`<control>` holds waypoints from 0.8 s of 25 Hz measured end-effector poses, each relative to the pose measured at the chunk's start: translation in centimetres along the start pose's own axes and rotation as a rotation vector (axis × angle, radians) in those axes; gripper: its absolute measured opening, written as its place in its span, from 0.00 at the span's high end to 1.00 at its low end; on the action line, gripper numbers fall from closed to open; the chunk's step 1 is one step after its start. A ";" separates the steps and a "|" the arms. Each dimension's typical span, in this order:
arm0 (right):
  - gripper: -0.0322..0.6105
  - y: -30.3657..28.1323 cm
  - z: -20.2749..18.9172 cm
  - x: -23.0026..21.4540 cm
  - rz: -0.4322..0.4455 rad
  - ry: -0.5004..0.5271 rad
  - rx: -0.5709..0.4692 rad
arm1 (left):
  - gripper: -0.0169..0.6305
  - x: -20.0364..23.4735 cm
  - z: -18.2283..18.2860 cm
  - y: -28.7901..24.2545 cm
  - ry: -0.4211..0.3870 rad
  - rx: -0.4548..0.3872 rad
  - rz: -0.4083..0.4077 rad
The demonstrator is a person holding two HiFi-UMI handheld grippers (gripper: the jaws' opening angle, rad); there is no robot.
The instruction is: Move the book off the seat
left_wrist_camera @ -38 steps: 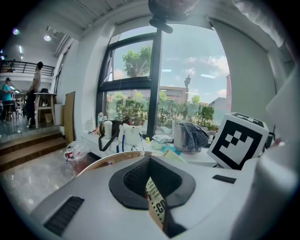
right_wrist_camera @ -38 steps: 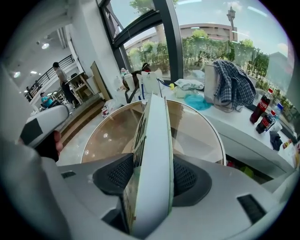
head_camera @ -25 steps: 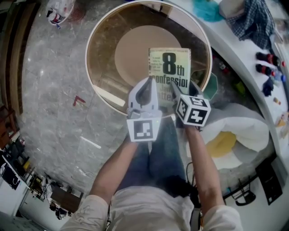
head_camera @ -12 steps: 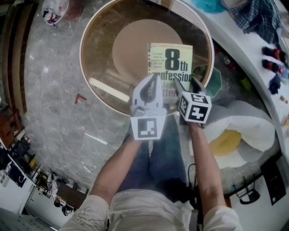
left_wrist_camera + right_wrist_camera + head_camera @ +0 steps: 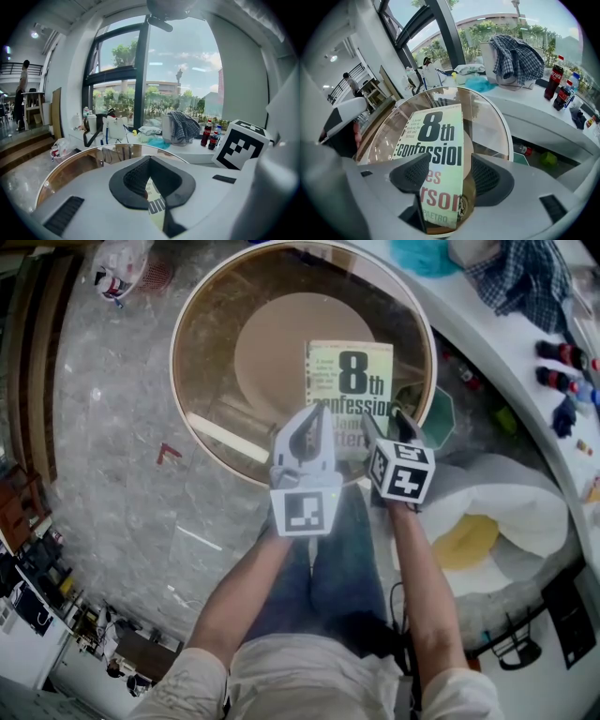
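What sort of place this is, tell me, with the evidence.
Probably a lounge or office break area: tall windows, a round glass table, and a long white counter holding cola bottles and a shirt.

One book [image 5: 349, 395] is lying on one table [image 5: 202, 324]. Two grippers, left gripper [image 5: 309, 423] and right gripper [image 5: 384, 423], are hovering at six o'clock. Two bottles [image 5: 555, 77] are standing at two o'clock.

The flat pale green paper book [image 5: 349, 367] has big black letters on top and red letters lower down. The round glass table [image 5: 202, 343] looks brown with a white rim. The checked cloth [image 5: 516, 56] is blue and white. The grey right gripper [image 5: 444, 174] has black pads.
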State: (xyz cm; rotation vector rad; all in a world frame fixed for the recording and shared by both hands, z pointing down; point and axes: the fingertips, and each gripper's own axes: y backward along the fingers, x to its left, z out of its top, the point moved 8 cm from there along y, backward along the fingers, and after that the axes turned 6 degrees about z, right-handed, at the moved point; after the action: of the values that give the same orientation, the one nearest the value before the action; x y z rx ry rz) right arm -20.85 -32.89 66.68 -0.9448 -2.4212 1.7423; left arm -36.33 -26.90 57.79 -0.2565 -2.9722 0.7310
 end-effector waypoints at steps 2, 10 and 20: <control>0.54 0.4 0.1 0.2 -0.012 0.007 -0.007 | 0.97 0.2 0.3 0.2 -0.007 -0.011 -0.001; 0.81 2.4 0.6 2.1 -0.064 0.044 -0.046 | 0.97 0.4 1.5 1.2 0.022 -0.027 0.006; 0.94 5.2 1.5 5.4 -0.045 0.074 -0.075 | 0.97 1.1 3.8 3.3 0.006 -0.071 -0.001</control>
State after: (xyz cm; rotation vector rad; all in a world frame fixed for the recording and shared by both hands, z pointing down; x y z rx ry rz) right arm -23.37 -30.64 59.83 -0.9361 -2.4573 1.5837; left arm -37.32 -25.59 52.93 -0.2610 -2.9957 0.6244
